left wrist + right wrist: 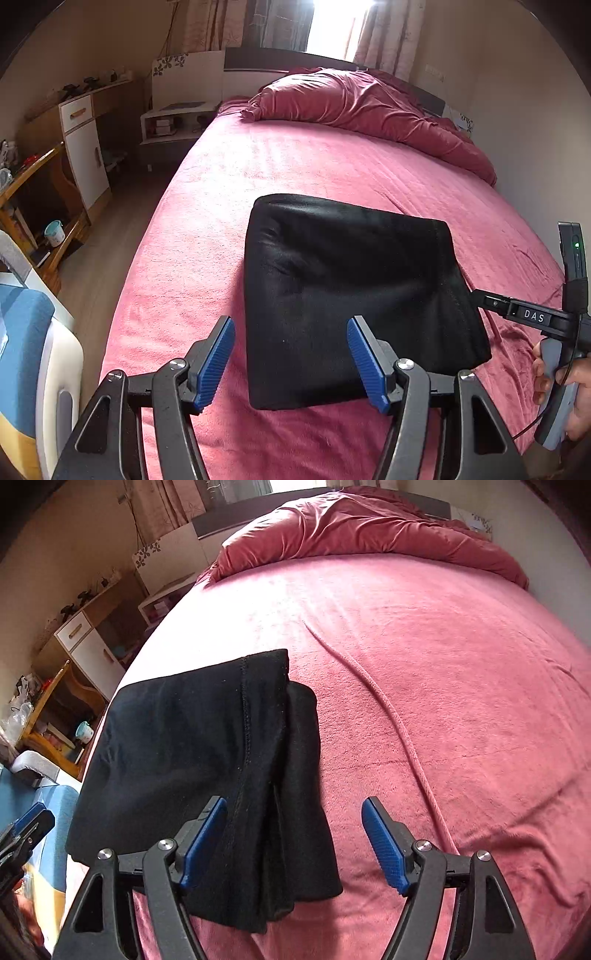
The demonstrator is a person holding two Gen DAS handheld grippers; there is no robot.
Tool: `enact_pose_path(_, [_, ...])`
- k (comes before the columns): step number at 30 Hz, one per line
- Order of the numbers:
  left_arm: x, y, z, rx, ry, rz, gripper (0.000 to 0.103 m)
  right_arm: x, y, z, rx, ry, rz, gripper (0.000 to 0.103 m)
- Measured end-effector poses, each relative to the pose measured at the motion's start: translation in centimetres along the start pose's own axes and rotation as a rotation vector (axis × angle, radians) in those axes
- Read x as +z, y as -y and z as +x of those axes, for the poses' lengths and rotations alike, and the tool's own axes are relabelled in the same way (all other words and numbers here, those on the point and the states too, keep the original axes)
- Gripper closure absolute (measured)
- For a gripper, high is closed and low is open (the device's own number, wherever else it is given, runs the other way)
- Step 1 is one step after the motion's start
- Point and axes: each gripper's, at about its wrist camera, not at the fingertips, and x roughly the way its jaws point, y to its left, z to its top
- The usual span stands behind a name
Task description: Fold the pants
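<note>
The black pants (343, 295) lie folded into a compact rectangle on the pink bed (207, 229). My left gripper (291, 363) is open just above the near left corner of the pants, holding nothing. My right gripper (293, 843) is open over the stacked layered edge of the pants (207, 760), holding nothing. In the left wrist view the right gripper (480, 299) reaches in from the right, its tip at the pants' right edge, with the hand on its handle.
A crumpled dark-red duvet (369, 107) lies at the head of the bed. A long ridge (388, 716) runs across the pink sheet (461, 664) right of the pants. Wooden shelves, a white cabinet (85, 147) and floor are left of the bed.
</note>
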Motion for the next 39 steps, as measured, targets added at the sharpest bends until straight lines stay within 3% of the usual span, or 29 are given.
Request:
enact_pose_path(7, [-1.4,0.0,-0.9,0.006,0.002,0.003,0.039,-1.1,-1.2,-2.0,0.014,0.023,-0.003,0.027])
enact_pose_path(13, [-2.5,-0.1,-0.1,0.006,-0.028,-0.01,0.039,-3.0,-0.9,-1.4,0.043,-0.024,0.024,0.029])
enact_pose_path(15, [-2.9,-0.2,0.6,0.005,-0.054,-0.015,0.039,-3.4,-0.8,-0.3,0.05,-0.059,0.035,0.04])
enact_pose_path(17, [-3.2,-0.4,1.1,0.003,-0.069,-0.024,0.039,-3.6,-0.5,0.4,0.04,-0.069,0.046,0.045])
enact_pose_path(19, [-3.2,-0.5,1.4,-0.006,-0.072,-0.028,0.039,-3.4,-0.3,0.5,0.066,-0.073,0.058,0.07])
enact_pose_path(21, [-3.0,-0.6,1.5,-0.012,-0.074,-0.03,0.039,-2.9,0.1,-0.3,0.074,-0.048,0.059,0.088])
enact_pose_path(22, [-3.0,-0.6,1.5,-0.021,-0.072,-0.034,0.039,-2.6,0.3,-1.1,0.099,-0.027,0.067,0.103])
enact_pose_path(24, [-2.8,-0.5,2.1,-0.037,-0.093,-0.032,0.039,-2.3,0.5,-1.7,0.096,-0.008,0.049,0.103])
enact_pose_path(26, [-3.0,-0.2,3.2,-0.044,-0.133,-0.023,0.039,-2.6,0.3,-0.5,0.069,-0.044,0.027,0.103])
enact_pose_path(29, [-4.0,0.8,5.3,-0.005,-0.209,0.03,0.036,-3.1,0.1,1.6,0.025,-0.068,0.015,0.103])
enact_pose_path(35, [-4.2,-0.1,3.1,-0.012,-0.145,-0.029,0.035,-3.3,-0.6,0.8,0.006,-0.046,-0.027,0.101])
enact_pose_path(38, [-4.4,-0.4,0.7,0.014,-0.091,-0.041,0.035,-3.3,-1.3,-1.1,-0.016,-0.006,-0.035,0.081])
enact_pose_path(39, [-4.6,-0.4,0.0,0.017,-0.078,-0.044,0.035,-3.5,-1.7,-1.9,-0.015,0.017,-0.037,0.061])
